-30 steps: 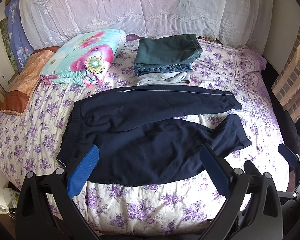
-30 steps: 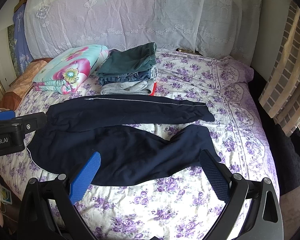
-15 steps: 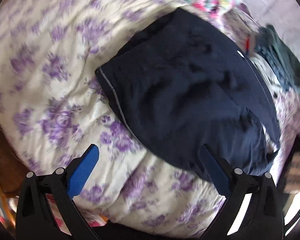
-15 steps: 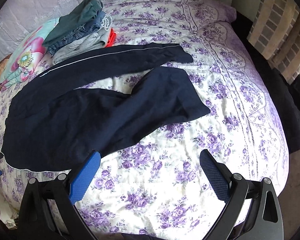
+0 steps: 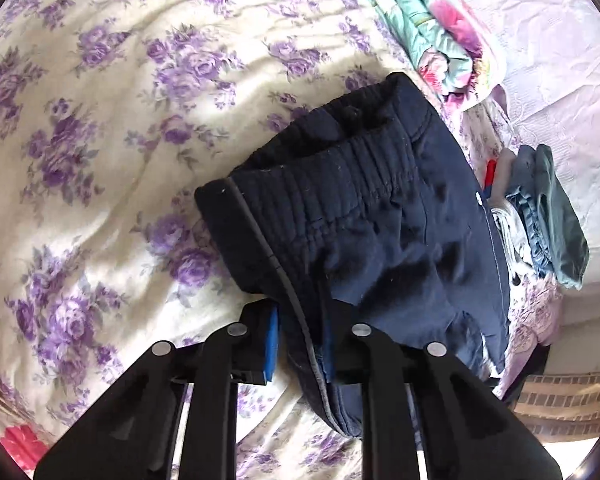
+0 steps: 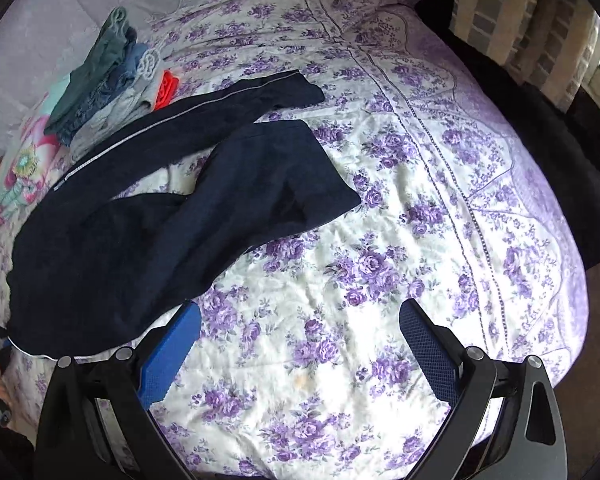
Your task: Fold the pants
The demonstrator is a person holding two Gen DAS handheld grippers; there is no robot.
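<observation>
Dark navy pants (image 6: 148,208) lie spread on the floral bed, legs pointing to the far right, one with a thin pale side stripe. In the left wrist view my left gripper (image 5: 300,344) is shut on the pants (image 5: 360,220) at the near waistband corner, with the ribbed waistband bunched just beyond the blue pads (image 5: 272,344). My right gripper (image 6: 300,344) is open and empty, hovering over bare bedsheet near the front edge, to the right of the pants' seat. Its left pad (image 6: 172,348) is close to the pants' edge.
A stack of folded clothes (image 6: 108,80) sits behind the pants, also in the left wrist view (image 5: 540,216). A folded floral quilt (image 5: 432,28) lies at the far left. The purple floral bedsheet (image 6: 420,200) stretches right to the bed edge, then dark floor and a brick wall.
My left gripper has moved in to the waistband corner and closed on it. My right gripper has dropped lower toward the bed, staying open.
</observation>
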